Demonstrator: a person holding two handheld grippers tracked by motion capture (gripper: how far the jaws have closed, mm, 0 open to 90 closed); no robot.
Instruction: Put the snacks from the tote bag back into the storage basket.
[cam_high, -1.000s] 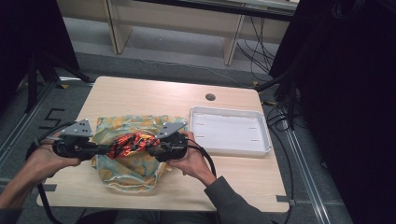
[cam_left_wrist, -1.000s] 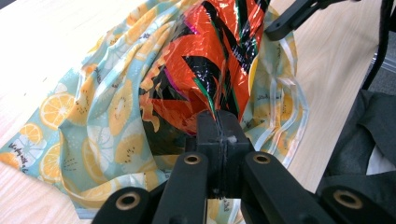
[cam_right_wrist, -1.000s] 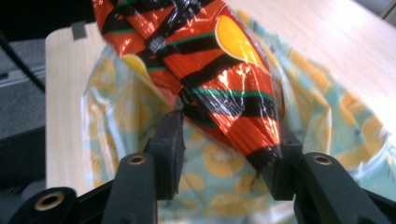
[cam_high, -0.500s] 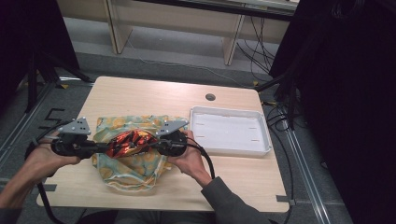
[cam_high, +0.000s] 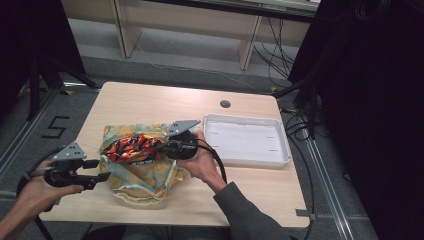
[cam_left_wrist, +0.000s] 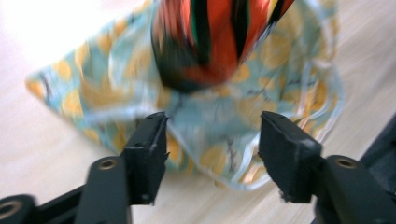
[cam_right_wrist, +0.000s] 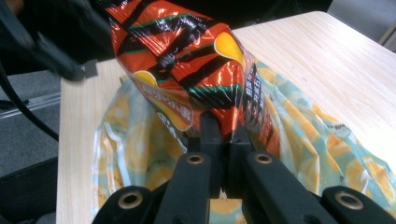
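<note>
My right gripper (cam_high: 161, 146) pinches the seam at one end of the snack bag (cam_high: 134, 148), jaws pressed tight on the foil. My left gripper (cam_high: 104, 170) has just been opening; its jaws stand spread with nothing between them, off to the left near the table (cam_high: 150, 100) edge, apart from the bag.

The snack bag sits over the yellow-and-teal pouch (cam_high: 142, 177), which lies flat and rumpled on the table. I judge the work as lifting the snack bag out of the pouch: it looks mostly free (I cannot tell whether its far end rests on the cloth). What seems left is carrying it off, perhaps to the white tray (cam_high: 280, 150) just right of my hand, which holds nothing yet.

The bag's long axis runs across the table, left to right in the high view. Its pinched end points toward the tray, its loose end toward my left gripper.
</note>
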